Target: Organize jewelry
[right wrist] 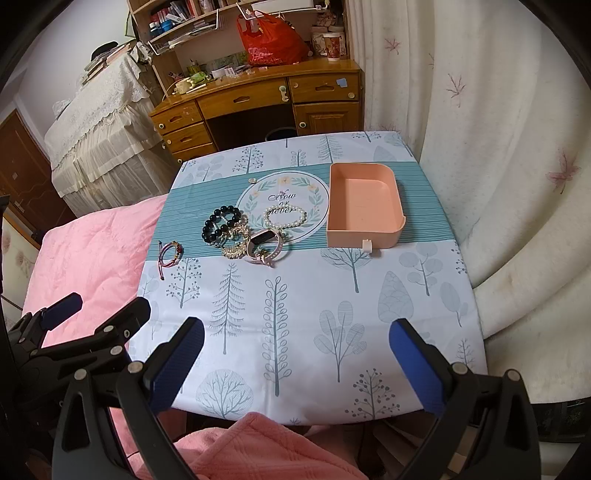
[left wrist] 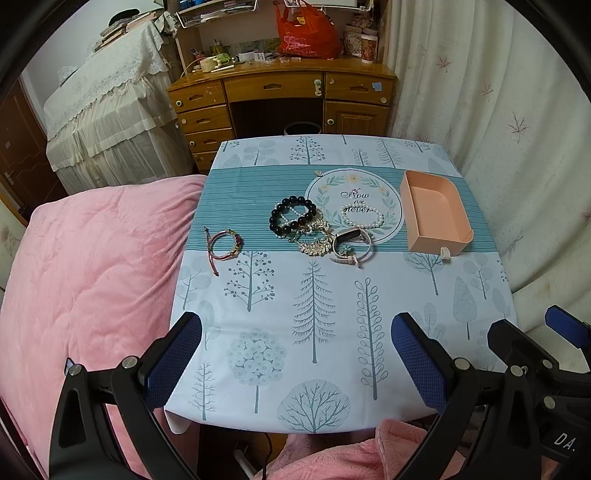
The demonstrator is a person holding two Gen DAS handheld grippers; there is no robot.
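On the tree-print tablecloth (left wrist: 325,332) lies a heap of jewelry: a black bead bracelet (left wrist: 291,219) (right wrist: 221,222), a gold rhinestone piece (left wrist: 314,243) (right wrist: 235,246), a pink-strapped watch (left wrist: 349,243) (right wrist: 266,248) and a pearl bracelet (left wrist: 362,217) (right wrist: 285,218). A red cord bracelet (left wrist: 223,243) (right wrist: 170,253) lies apart to the left. An empty peach tray (left wrist: 436,218) (right wrist: 364,206) stands to the right. My left gripper (left wrist: 295,354) and my right gripper (right wrist: 297,360) hover open over the near table edge, both empty.
A pink quilt (left wrist: 92,280) covers the bed left of the table. White curtains (left wrist: 517,129) hang close on the right. Behind the table stands a wooden desk (left wrist: 280,96) with a red bag (left wrist: 306,33). A pink blanket (right wrist: 258,450) lies below the near edge.
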